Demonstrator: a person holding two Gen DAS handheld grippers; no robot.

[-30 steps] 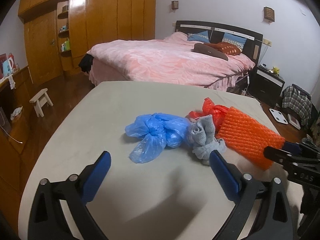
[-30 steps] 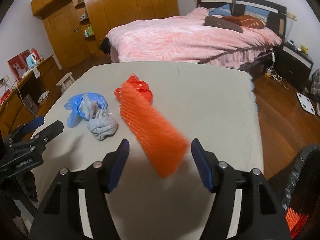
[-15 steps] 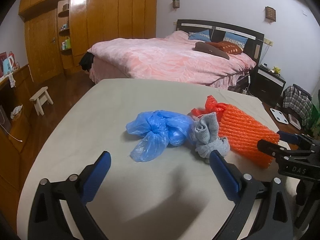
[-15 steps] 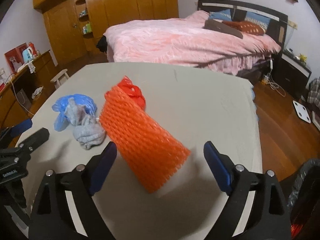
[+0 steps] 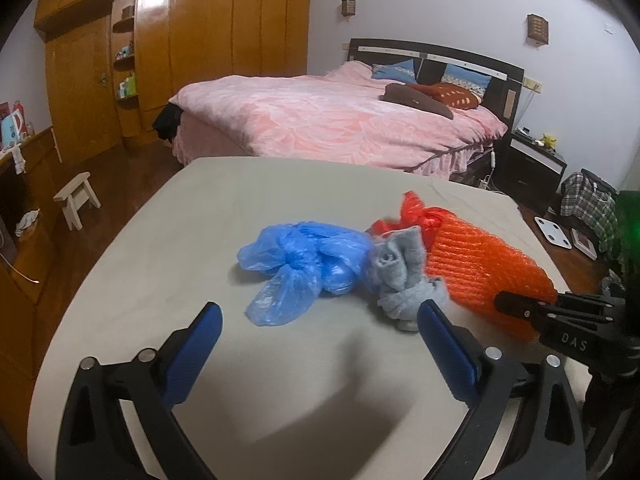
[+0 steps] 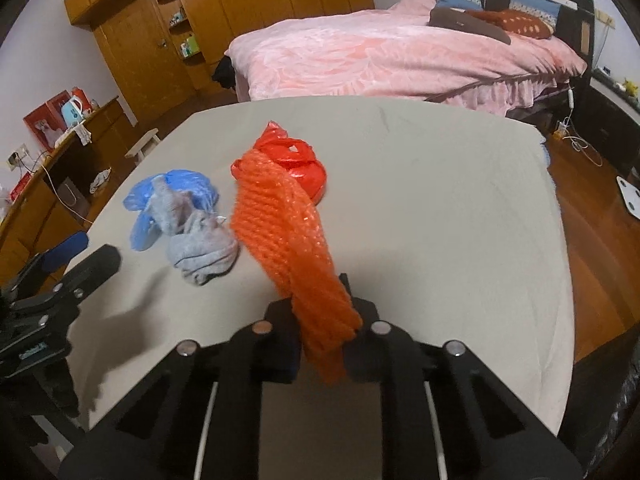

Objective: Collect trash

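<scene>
An orange foam net sleeve lies on the beige table; my right gripper is shut on its near end. It also shows in the left wrist view. A red plastic bag lies behind it. A grey sock bundle and a crumpled blue plastic bag lie to its left. My left gripper is open and empty, just short of the blue bag and the sock.
A pink bed stands beyond the table, wooden wardrobes at the back left. A small stool and a low cabinet are on the left floor. A black bin edge shows at the lower right.
My right gripper moved forward and closed on the near end of the orange net sleeve. My left gripper stayed open and shifted only slightly.
</scene>
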